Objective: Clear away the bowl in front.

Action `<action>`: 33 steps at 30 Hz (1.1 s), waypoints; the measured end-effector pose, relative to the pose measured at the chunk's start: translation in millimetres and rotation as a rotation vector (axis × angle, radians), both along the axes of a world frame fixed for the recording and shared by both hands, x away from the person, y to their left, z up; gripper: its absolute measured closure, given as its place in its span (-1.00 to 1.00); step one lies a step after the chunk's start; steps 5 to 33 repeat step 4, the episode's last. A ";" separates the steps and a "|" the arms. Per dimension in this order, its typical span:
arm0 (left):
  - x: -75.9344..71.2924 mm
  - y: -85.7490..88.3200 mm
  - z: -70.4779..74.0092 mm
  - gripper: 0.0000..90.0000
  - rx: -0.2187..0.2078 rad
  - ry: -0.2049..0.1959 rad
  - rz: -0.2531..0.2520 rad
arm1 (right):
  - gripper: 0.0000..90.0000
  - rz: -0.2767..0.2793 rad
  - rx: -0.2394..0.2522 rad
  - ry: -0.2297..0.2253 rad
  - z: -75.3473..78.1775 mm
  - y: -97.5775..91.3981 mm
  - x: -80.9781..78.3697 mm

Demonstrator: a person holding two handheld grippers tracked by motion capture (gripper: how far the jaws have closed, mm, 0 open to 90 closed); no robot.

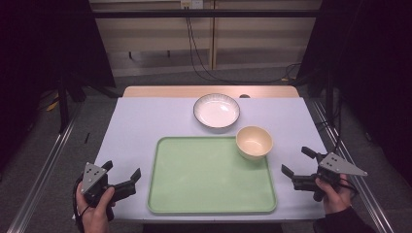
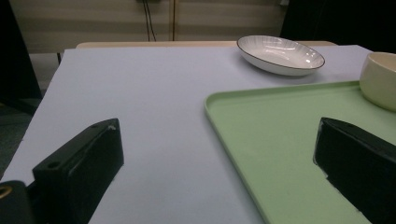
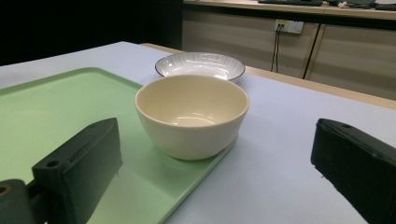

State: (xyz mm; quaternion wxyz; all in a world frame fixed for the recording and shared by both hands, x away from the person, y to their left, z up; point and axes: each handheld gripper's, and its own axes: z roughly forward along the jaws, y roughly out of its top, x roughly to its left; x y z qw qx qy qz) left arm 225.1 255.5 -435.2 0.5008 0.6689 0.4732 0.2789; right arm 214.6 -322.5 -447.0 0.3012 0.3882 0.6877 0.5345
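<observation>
I see pale lavender table [image 1: 141, 126] from above. Green tray [image 1: 209, 177] lies flat at centre near front edge. White plate with dark rim [image 1: 216, 110] sits just beyond tray, on table. Cream bowl [image 1: 254, 141] stands upright in tray's far right corner, over rim. My left gripper [image 1: 121, 171] hovers left of tray, jaws wide, holding nothing. My right gripper [image 1: 296, 162] hovers right of tray, jaws wide, holding nothing, facing bowl.

No readable text, labels, brands or numbers anywhere — green tray [image 1: 212, 175], cream bowl [image 1: 254, 141] at its 1 o'clock corner and white plate [image 1: 216, 110] at 12 are all unmarked — nothing legible.
</observation>
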 end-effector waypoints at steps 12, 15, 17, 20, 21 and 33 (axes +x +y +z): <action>1.5 -4.0 -1.2 -0.96 0.012 0.012 -0.024 | -0.96 -0.005 -0.016 0.002 -1.3 0.9 4.3; 1.5 -4.0 -1.2 -0.96 0.012 0.012 -0.024 | -0.96 -0.005 -0.016 0.002 -1.3 0.9 4.3; 1.5 -4.0 -1.2 -0.96 0.012 0.012 -0.024 | -0.96 -0.005 -0.016 0.002 -1.3 0.9 4.3; 1.5 -4.0 -1.2 -0.96 0.012 0.012 -0.024 | -0.96 -0.005 -0.016 0.002 -1.3 0.9 4.3; 1.5 -4.0 -1.2 -0.96 0.012 0.012 -0.024 | -0.96 -0.005 -0.016 0.002 -1.3 0.9 4.3; 1.5 -4.0 -1.2 -0.96 0.012 0.012 -0.024 | -0.96 -0.005 -0.016 0.002 -1.3 0.9 4.3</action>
